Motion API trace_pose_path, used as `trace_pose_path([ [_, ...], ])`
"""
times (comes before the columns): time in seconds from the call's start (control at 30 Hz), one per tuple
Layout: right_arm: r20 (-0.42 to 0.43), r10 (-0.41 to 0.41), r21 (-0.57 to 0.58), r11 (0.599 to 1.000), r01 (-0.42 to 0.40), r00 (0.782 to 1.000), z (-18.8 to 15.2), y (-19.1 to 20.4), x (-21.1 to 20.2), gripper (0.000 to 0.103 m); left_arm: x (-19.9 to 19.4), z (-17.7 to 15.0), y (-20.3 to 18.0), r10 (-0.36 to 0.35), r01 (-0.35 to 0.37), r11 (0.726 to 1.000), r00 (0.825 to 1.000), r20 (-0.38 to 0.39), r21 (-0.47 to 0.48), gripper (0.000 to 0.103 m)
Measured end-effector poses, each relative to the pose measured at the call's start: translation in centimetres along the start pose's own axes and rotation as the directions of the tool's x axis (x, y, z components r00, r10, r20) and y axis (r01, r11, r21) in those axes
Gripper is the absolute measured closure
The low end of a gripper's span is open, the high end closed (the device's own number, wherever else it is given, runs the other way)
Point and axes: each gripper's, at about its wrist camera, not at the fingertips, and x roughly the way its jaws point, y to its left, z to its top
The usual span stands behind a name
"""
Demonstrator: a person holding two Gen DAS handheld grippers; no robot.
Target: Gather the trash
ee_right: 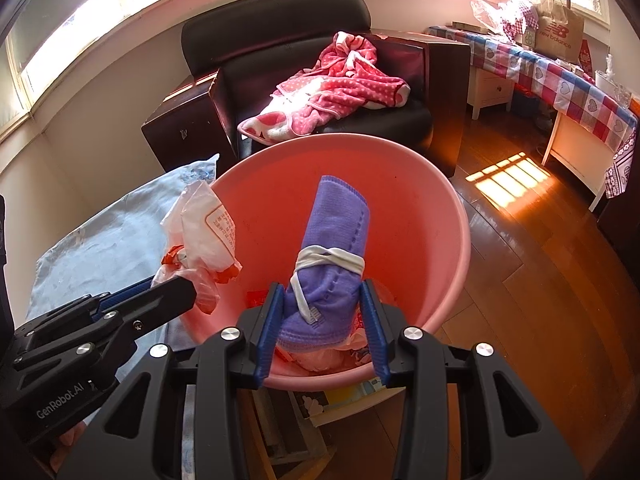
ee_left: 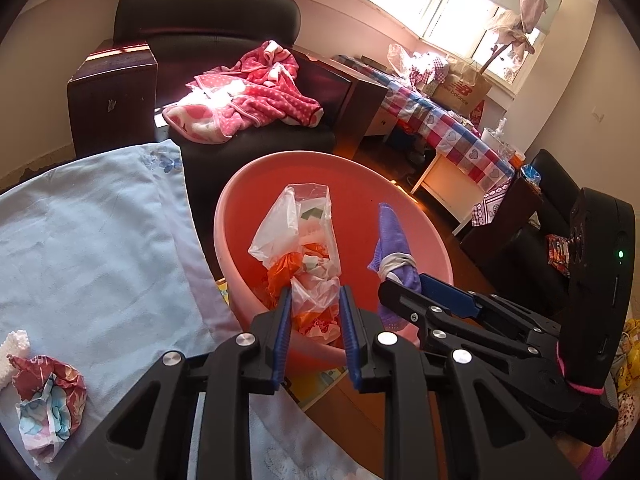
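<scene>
A pink plastic basin (ee_left: 240,208) (ee_right: 448,216) stands in front of both grippers. My left gripper (ee_left: 314,300) is shut on a crumpled clear and orange plastic bag (ee_left: 300,236) and holds it over the basin; the bag also shows in the right wrist view (ee_right: 200,232). My right gripper (ee_right: 322,300) is shut on a rolled purple cloth tied with a white band (ee_right: 336,248) above the basin; the cloth also shows in the left wrist view (ee_left: 390,236). More wrappers (ee_right: 320,360) lie in the basin's bottom. A crumpled floral paper (ee_left: 48,396) lies on the light blue cloth (ee_left: 88,240).
A black armchair (ee_right: 280,20) with a pink dotted blanket (ee_right: 332,88) stands behind the basin. A long table with a checked cloth (ee_right: 560,80) runs along the right wall. The wooden floor (ee_right: 540,260) shows to the right. A white crumpled piece (ee_left: 14,348) lies at the far left.
</scene>
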Motion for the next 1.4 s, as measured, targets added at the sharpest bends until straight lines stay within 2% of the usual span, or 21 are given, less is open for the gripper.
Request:
trace_pose_path([
  [0.1,0.002,-0.006,0.001,1.0,0.006,1.0,-0.1,0.1,0.1,0.063,0.1,-0.1,0.1,-0.002,0.002,1.0,1.0,-0.005,-0.003,0.08],
  [0.3,0.005,-0.012,0.005,1.0,0.012,1.0,-0.2,-0.2,0.0,0.063,-0.3,-0.2,0.0,-0.017,0.017,1.0,1.0,0.008,-0.004,0.066],
  [0.9,0.048,0.036,-0.049,0.998,-0.034,0.998,-0.7,2.6,-3.4,0.063,-5.5,-1.0,-0.4,0.018,-0.018,1.0,0.995,0.093,-0.002,0.062],
  [1.4,0.038,0.097,-0.139,0.986,-0.09,0.995,-2.7,7.5,-5.4,0.063,-11.3,-3.7,2.8,0.085,-0.08,0.996,0.986,0.143,-0.039,0.062],
])
